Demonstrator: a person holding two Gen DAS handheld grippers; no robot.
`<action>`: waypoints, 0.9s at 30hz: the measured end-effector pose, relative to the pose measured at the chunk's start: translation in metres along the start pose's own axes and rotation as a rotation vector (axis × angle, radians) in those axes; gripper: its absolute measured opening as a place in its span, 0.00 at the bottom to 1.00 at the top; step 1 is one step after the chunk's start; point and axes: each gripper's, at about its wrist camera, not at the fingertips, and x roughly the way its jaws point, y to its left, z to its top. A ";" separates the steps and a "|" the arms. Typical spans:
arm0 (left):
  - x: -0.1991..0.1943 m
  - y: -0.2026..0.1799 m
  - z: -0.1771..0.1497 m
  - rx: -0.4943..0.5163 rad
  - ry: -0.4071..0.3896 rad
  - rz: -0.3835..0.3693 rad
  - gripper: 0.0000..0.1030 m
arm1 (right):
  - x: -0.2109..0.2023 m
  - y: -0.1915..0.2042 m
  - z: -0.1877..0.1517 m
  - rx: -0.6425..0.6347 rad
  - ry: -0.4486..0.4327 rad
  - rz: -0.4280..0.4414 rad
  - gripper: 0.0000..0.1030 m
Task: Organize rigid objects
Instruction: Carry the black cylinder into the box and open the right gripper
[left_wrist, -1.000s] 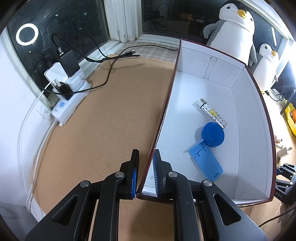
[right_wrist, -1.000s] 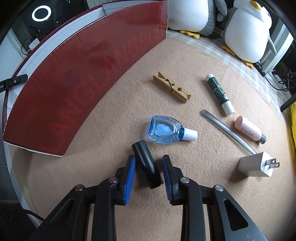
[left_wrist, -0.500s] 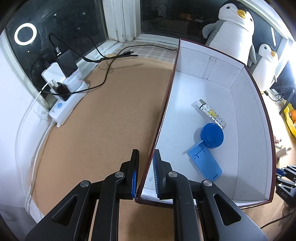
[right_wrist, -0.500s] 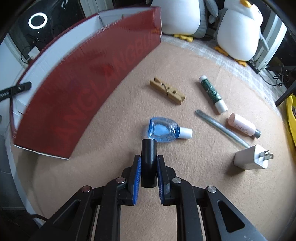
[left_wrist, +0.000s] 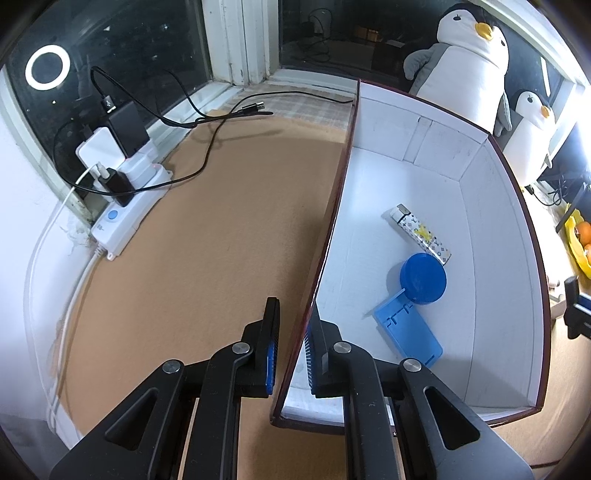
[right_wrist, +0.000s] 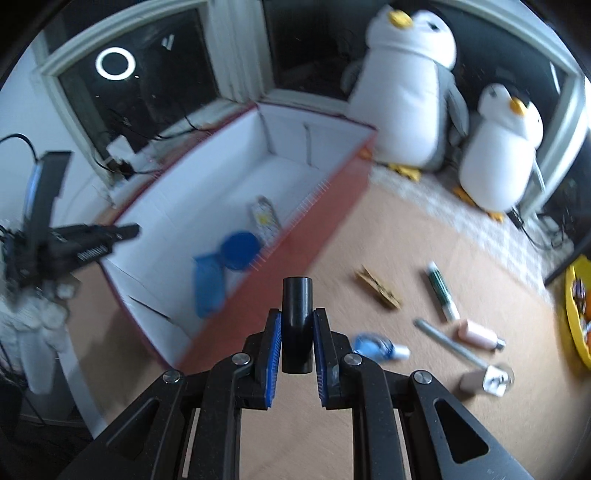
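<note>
- Black tube (right_wrist: 296, 325) sits clamped between the right gripper (right_wrist: 296, 345) pads, upright, above the tan mat (right_wrist: 369, 240).
- Box (left_wrist: 424, 177), white inside and red outside, lies at 10 o'clock from the tube; it holds a blue lid (left_wrist: 423, 273), blue stand (left_wrist: 408, 332) and patterned lighter (left_wrist: 421, 233).
- Left gripper (left_wrist: 291, 345) is pinched narrow on the box's near wall.
- Clothespin (right_wrist: 377, 288), marker (right_wrist: 441, 291) and dropper bottle (right_wrist: 376, 347) lie on the mat at 2 to 3 o'clock.

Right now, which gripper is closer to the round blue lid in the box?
Left. The left gripper clamps the box wall near the blue lid; the right gripper holds a black tube outside the box.
</note>
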 end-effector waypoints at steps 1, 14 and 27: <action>0.000 0.000 0.000 0.000 -0.001 -0.001 0.11 | 0.001 0.003 0.006 -0.009 -0.006 0.012 0.14; 0.002 0.001 0.000 -0.004 -0.002 -0.011 0.11 | 0.026 0.054 0.036 -0.093 0.010 0.046 0.14; 0.004 -0.002 0.001 -0.008 0.000 -0.014 0.11 | 0.051 0.073 0.039 -0.144 0.055 0.039 0.14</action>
